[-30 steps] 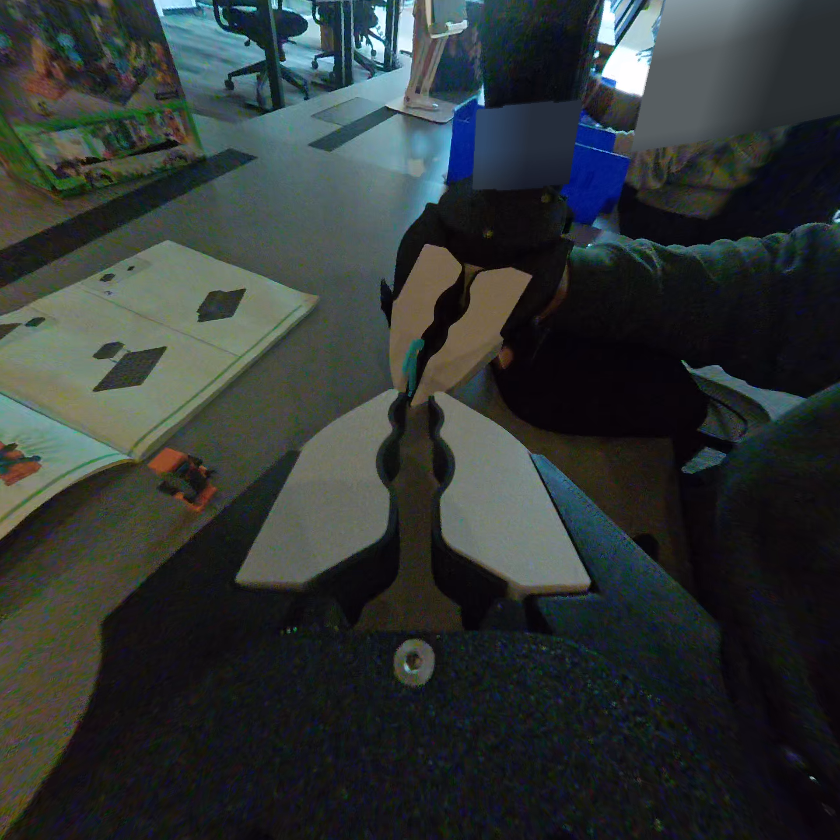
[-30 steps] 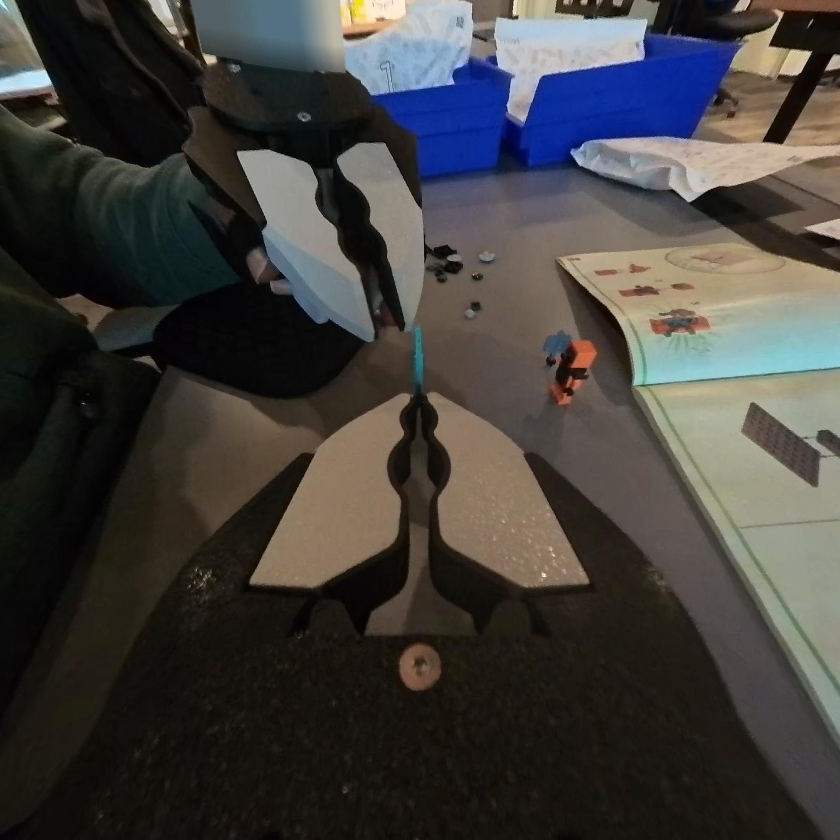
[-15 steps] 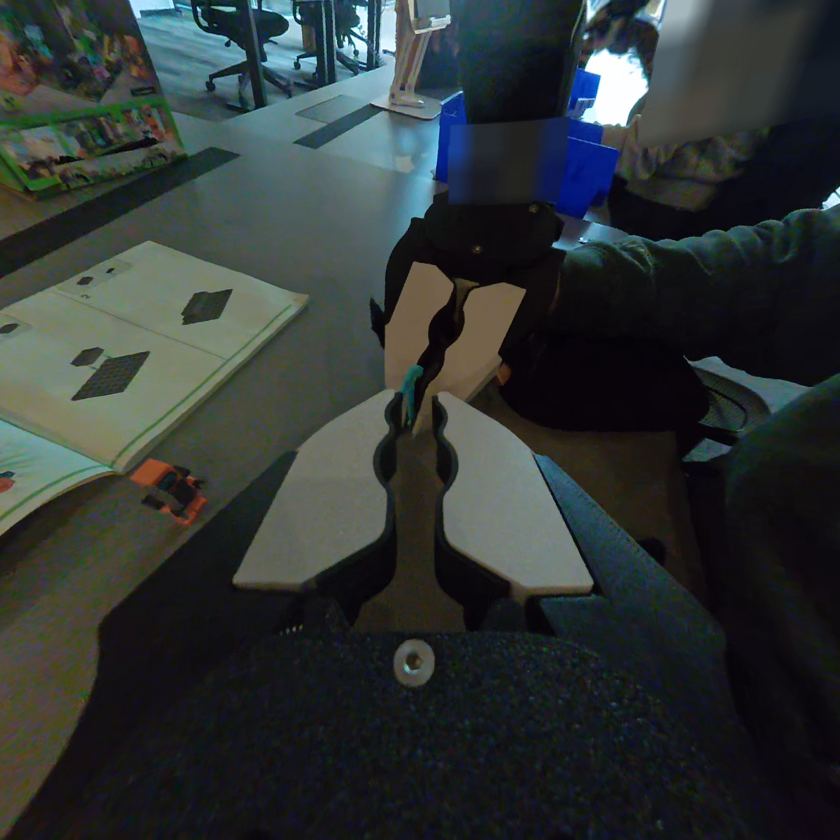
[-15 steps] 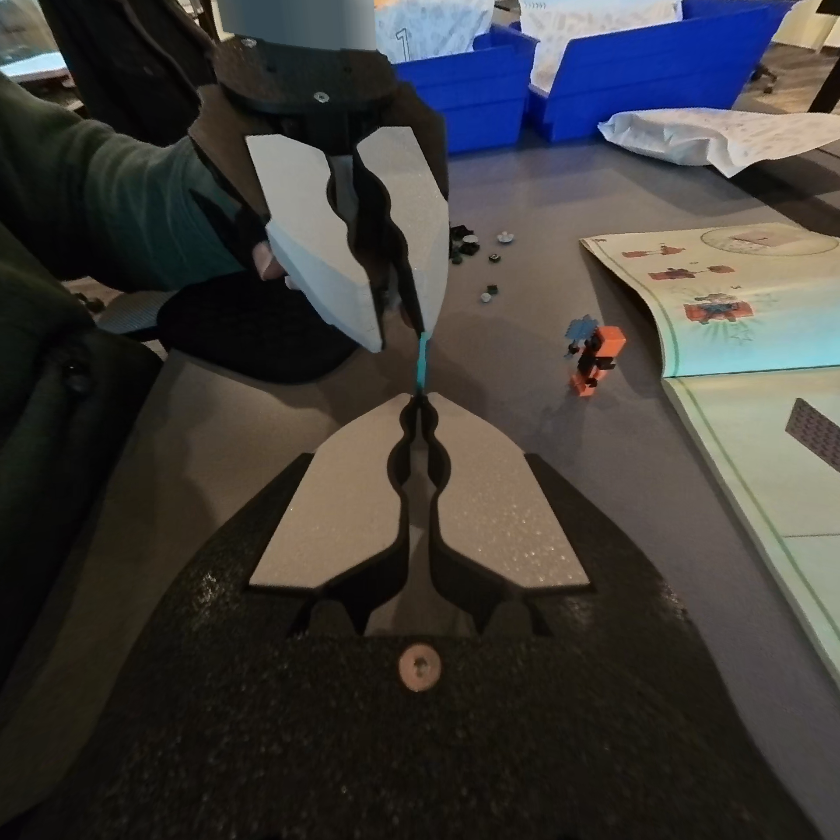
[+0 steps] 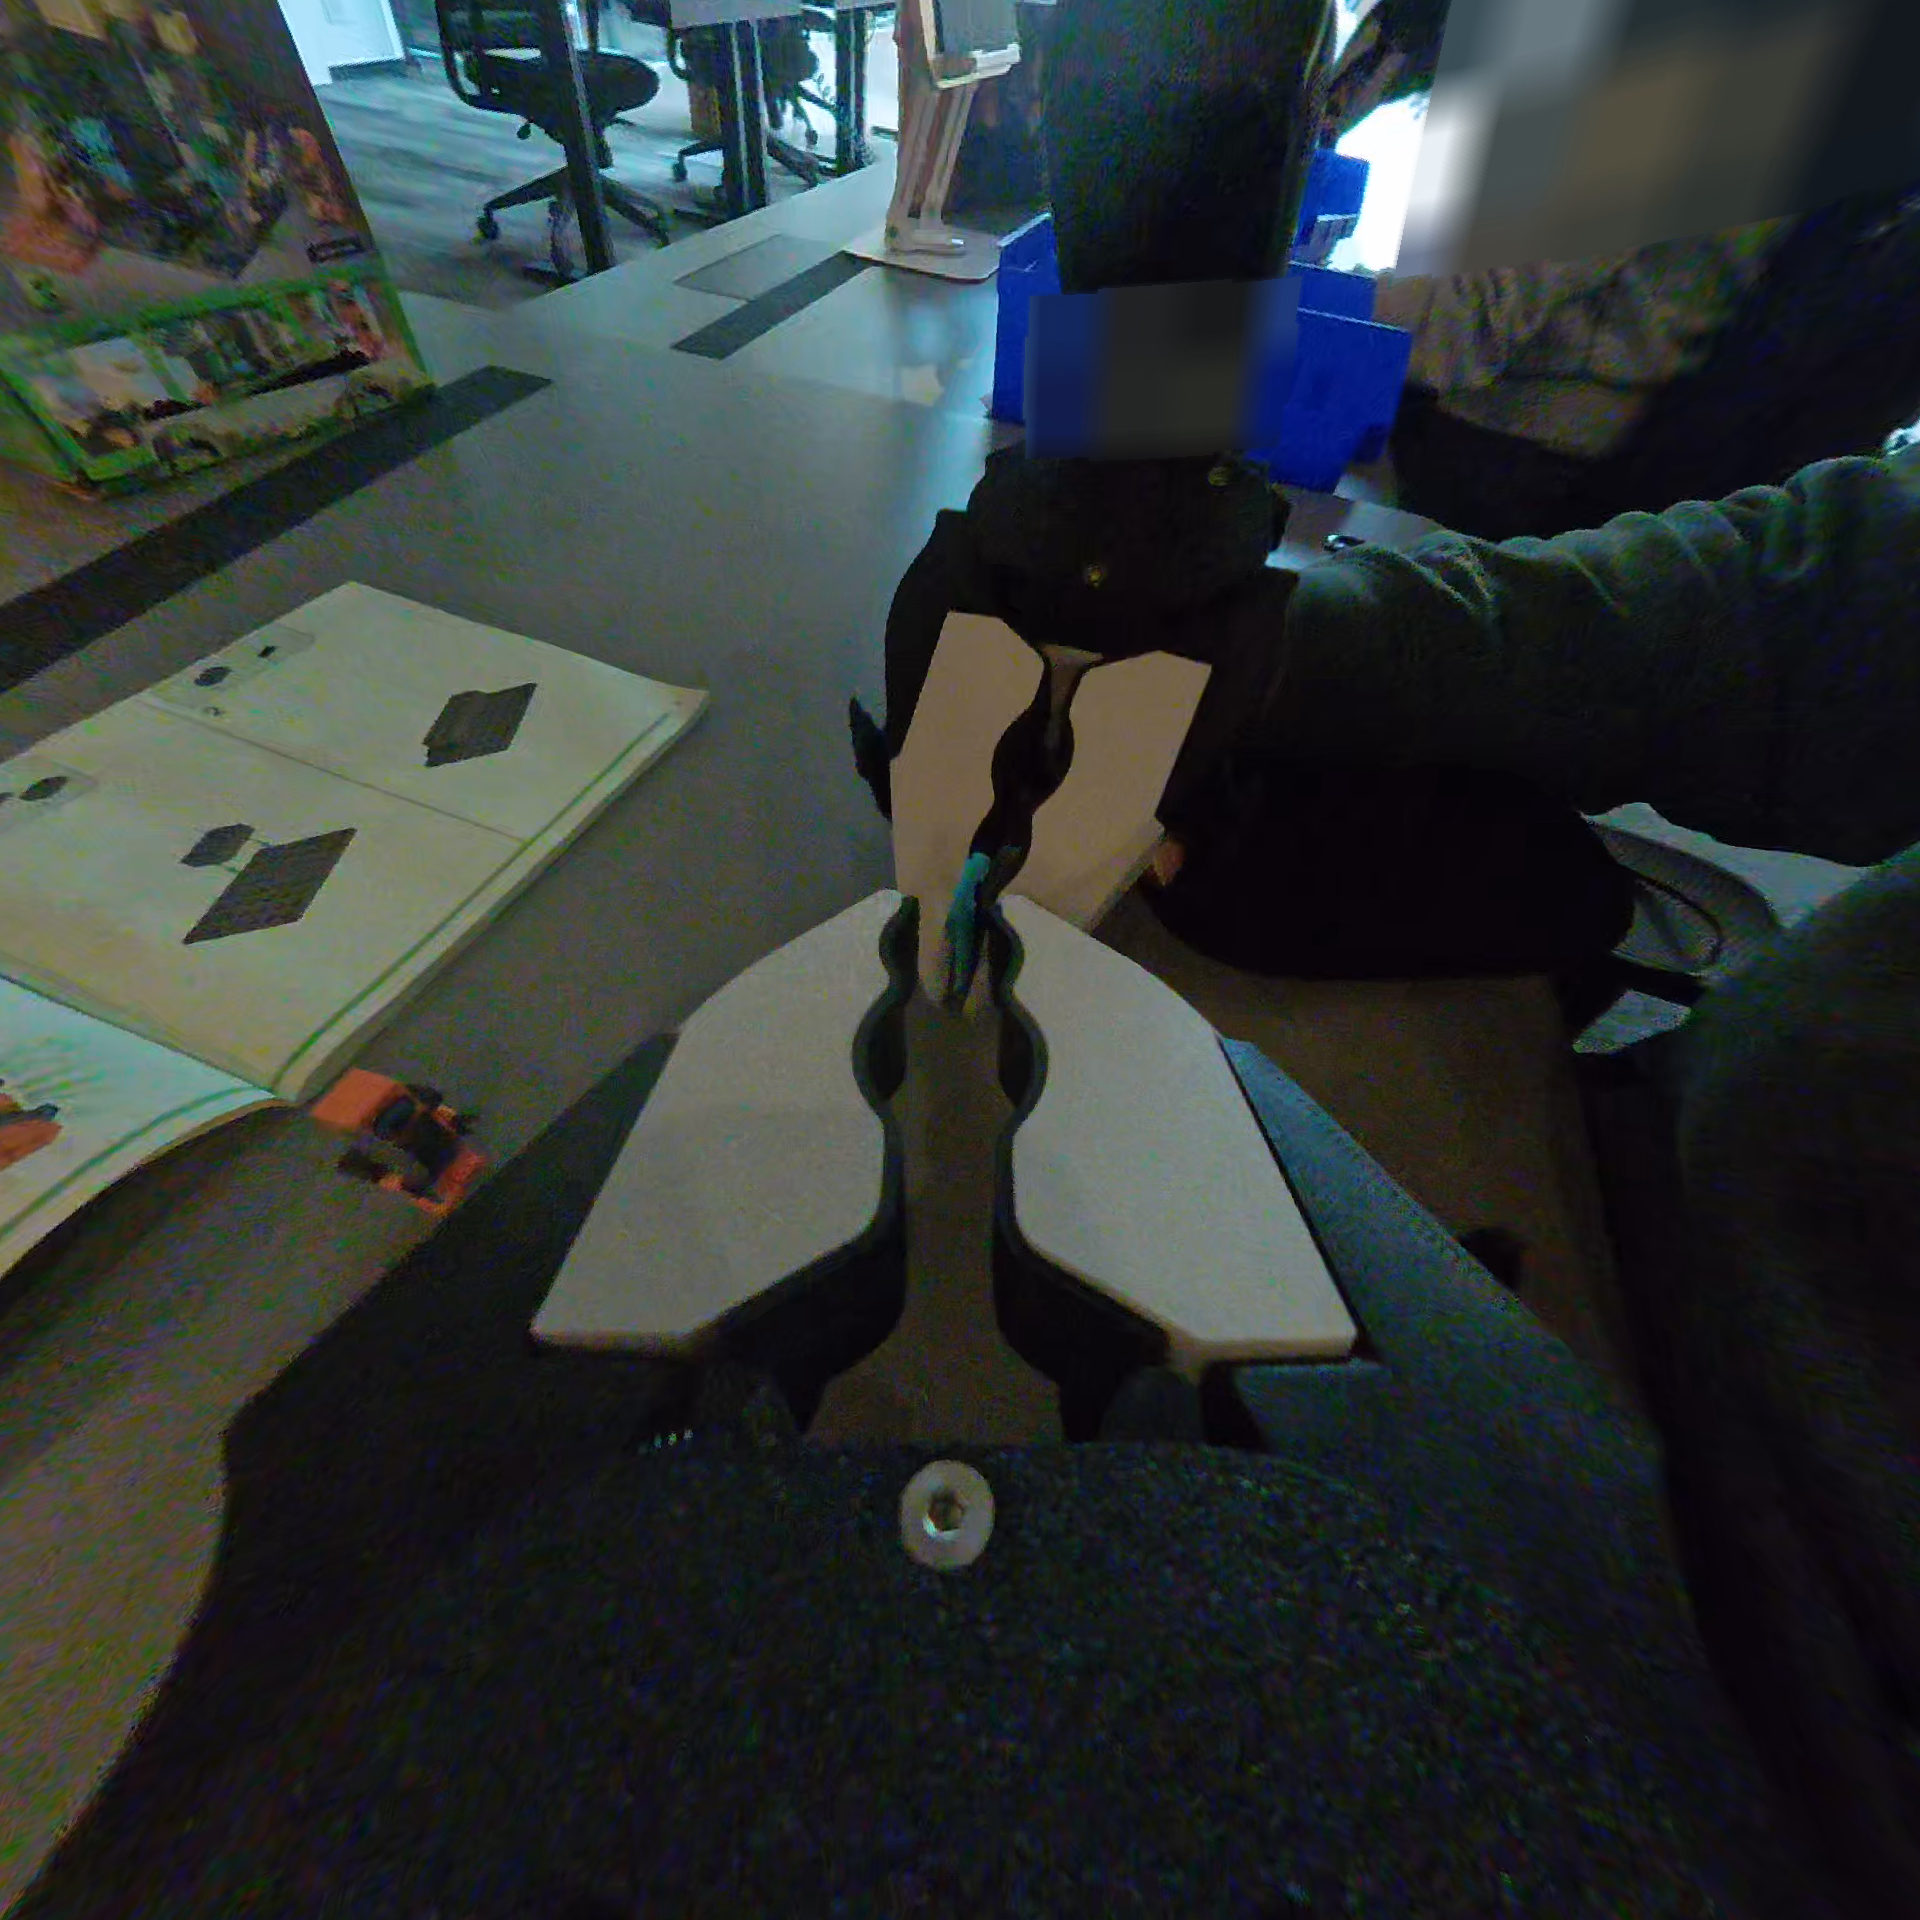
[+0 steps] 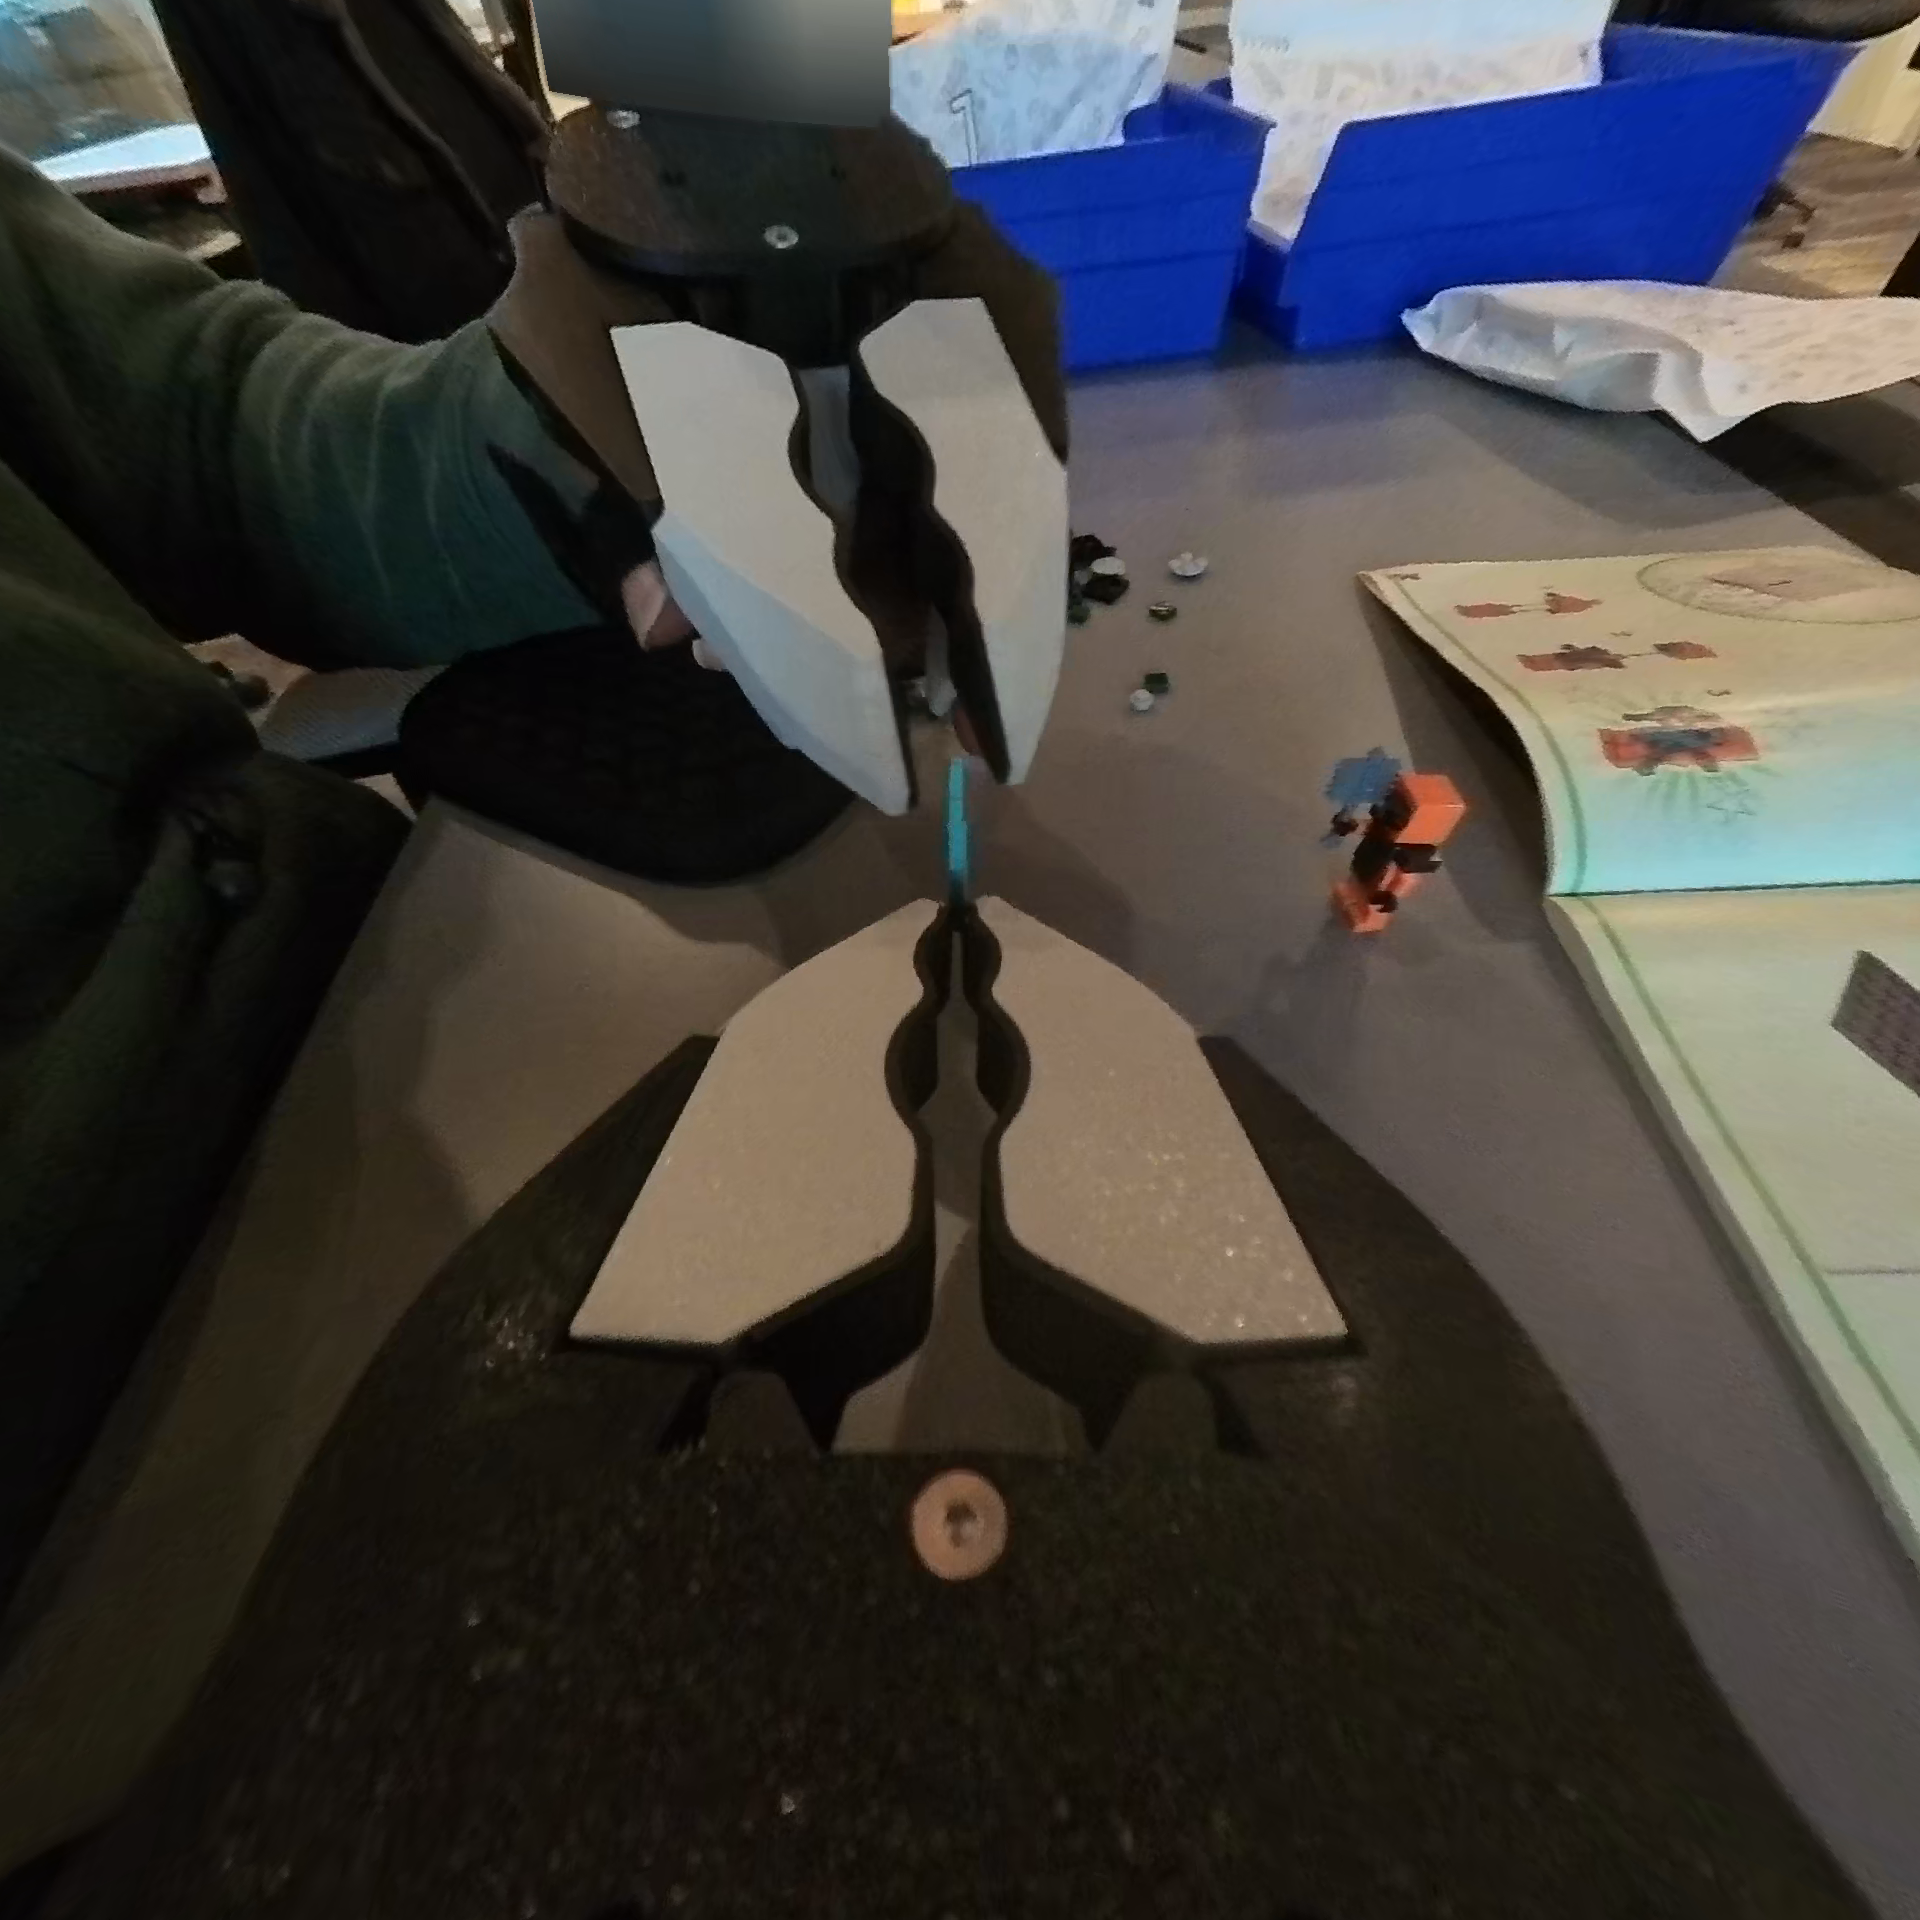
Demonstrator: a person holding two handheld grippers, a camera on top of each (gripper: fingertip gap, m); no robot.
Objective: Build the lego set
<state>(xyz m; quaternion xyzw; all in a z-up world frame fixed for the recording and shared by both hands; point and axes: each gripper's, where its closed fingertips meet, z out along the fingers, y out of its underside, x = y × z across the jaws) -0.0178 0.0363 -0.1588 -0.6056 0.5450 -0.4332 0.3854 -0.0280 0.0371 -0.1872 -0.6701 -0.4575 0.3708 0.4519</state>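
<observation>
Right jaws: on my right gripper I see them pinched together at the tips on a thin teal lego piece, which stands up out of them, edge-on to this camera.
Left jaws: on my left gripper they stand a narrow gap apart; the teal piece sits in that gap near the tips, and I cannot tell whether either side touches it.
Meeting point: the two grippers face tip to tip above the grey surface; in the right wrist view the left gripper hangs just over the top end of the teal piece.
Right gripper from the left camera: I see its tips closed on the piece's far end.
Near the jaws: an orange and black lego figure stands on the surface, apart from the grippers, beside the open instruction booklet.
Farther out: small loose dark pieces lie scattered, with blue bins behind them.
Left side: the set's box stands beyond the booklet.
</observation>
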